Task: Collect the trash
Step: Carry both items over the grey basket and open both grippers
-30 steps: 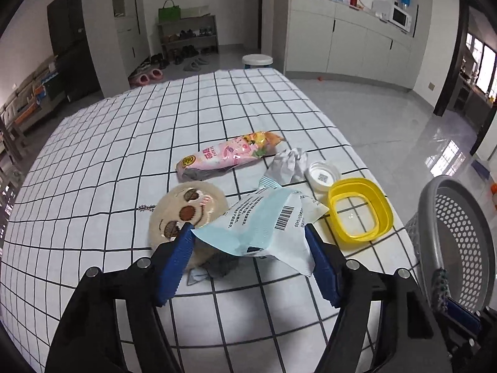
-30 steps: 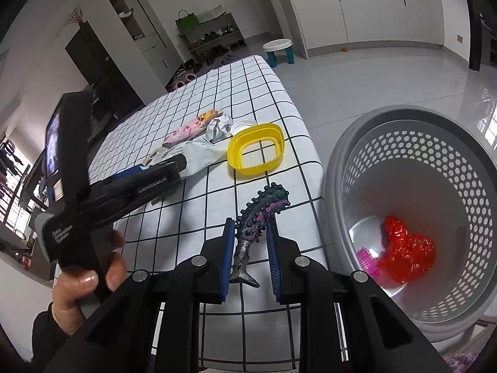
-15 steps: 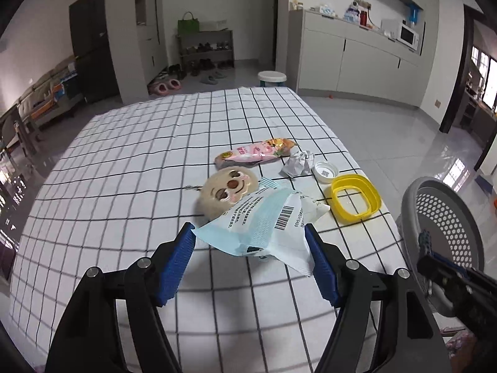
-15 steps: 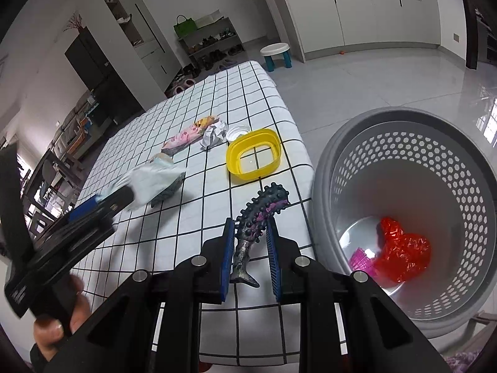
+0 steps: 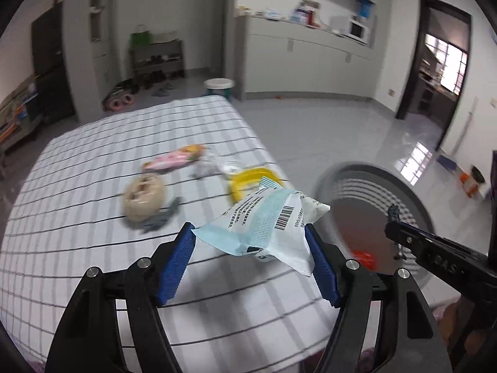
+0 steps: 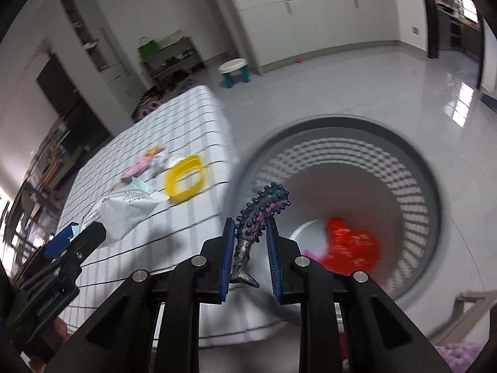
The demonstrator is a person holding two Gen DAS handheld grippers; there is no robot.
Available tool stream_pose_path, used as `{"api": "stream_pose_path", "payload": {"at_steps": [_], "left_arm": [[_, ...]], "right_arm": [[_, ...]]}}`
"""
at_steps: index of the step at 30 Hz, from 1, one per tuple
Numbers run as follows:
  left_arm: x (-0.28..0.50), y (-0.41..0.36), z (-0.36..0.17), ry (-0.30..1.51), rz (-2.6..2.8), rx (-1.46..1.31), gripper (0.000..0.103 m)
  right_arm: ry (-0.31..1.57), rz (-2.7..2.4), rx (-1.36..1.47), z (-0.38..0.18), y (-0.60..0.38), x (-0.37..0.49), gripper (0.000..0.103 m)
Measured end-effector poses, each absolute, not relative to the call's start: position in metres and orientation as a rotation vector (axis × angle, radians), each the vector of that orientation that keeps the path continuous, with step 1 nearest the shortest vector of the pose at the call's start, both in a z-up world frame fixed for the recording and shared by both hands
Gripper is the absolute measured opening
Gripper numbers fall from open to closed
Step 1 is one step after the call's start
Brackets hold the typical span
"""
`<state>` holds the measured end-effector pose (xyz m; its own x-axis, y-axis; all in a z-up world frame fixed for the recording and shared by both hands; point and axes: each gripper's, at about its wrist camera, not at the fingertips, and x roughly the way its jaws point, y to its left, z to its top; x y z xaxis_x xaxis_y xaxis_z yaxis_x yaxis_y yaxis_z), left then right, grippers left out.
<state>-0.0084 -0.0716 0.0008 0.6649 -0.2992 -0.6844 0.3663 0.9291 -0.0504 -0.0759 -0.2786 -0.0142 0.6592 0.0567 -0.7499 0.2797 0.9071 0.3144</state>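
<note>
Both loads are best carried fully over the grey basket (image 6: 338, 124) before anything is let go, each release being made well inside the rim so that nothing lands on the checked tablecloth (image 5: 93, 186) or the floor. The left gripper (image 5: 251, 264) is spread wide, its blue pads pressed on either side of a pale blue and white packet (image 5: 264, 223) (barcode uppermost, crumpled, light), which is held above the table edge beside the basket. The right gripper (image 6: 250, 248) is closed narrowly on a dark, knobbly toy tentacle (image 6: 257, 214) with purple streaks, held near the basket's rim. Red wrapping (image 6: 351, 245) is seen in the basket's bottom.
</note>
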Motion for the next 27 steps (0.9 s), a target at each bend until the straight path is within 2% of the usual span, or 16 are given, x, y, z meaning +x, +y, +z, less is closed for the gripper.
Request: {"api": "stream_pose_path", "payload": {"at_steps": [14,26,27], "left_arm": [[0.004,-0.175,-0.022,0.788,-0.572,0.216,0.069],[0.02,-0.196,-0.038,0.835,-0.612,0.245,0.07],[0.02,-0.196,-0.039,0.837,-0.612,0.242,0.07]], "right_arm": [[0.863,-0.254,0.476,-0.029,-0.335,-0.093,0.02],[0.906,-0.263,0.531,-0.049,-0.352,-0.083,0.021],[0.906,-0.263,0.531,-0.048,-0.352,-0.085,0.023]]}}
